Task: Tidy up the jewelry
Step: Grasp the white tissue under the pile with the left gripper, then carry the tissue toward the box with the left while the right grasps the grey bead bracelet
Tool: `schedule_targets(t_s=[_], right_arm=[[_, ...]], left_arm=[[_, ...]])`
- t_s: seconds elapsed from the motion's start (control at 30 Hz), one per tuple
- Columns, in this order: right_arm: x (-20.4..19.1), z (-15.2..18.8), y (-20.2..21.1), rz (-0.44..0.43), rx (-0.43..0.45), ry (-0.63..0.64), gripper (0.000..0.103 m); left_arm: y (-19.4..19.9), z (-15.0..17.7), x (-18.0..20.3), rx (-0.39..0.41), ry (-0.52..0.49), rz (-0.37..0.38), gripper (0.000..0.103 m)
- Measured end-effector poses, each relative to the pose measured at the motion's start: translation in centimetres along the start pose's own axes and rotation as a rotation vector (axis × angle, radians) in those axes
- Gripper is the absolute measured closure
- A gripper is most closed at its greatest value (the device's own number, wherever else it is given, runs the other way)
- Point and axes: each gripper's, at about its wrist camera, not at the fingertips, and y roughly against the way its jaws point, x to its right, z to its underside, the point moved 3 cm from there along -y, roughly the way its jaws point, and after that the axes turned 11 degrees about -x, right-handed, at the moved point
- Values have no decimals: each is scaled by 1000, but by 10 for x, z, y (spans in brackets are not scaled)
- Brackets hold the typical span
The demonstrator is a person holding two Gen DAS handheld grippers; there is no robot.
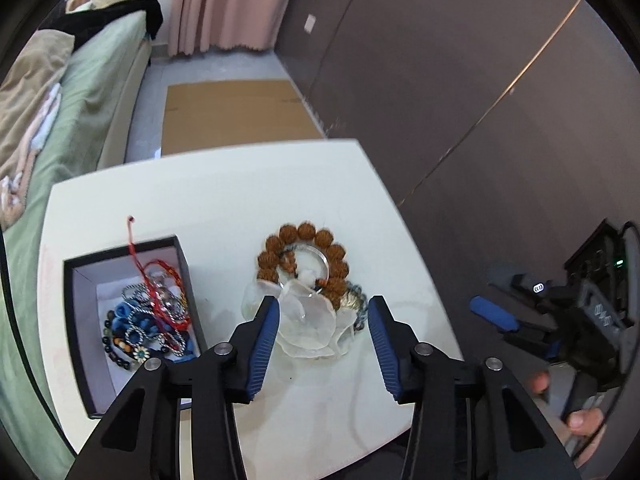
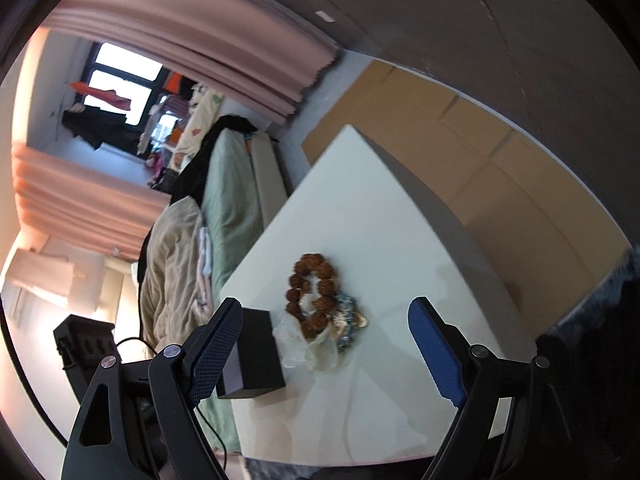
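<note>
A white, smooth, square-cornered table is seen from both wrist views. Towards its left edge an open black rectangular box with a pale lining is set, its long side running roughly along that edge; a tangle of red cord, silver chain and blue and dark beads is piled inside it, and one red cord end is draped over the far wall. Nearer the middle of the table, beside the box but apart from it, a bracelet of large knobbly brown beads is laid on crumpled clear plastic bags, with a grey-blue beaded piece touching it towards the right edge.
</note>
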Motion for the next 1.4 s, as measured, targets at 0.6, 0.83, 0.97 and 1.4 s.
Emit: schedule_targets(t_s=[0.6,0.83,0.97,1.4], right_arm=[[14,-4,-1,-34,-49,-49,17],[3,-2,-16,-38,-91,-3,17],[-2,1,-26,-27,-111,18,19],[-3,7,-86,85,-233,33,73]], left_arm=[[-78,15,6,-159,-43,-170,101],[-48,15,-2,-80,-57,-100,103],[-28,9,-7,-29,-44,-80,103],[32,9,-32,81,-8,-15,103]])
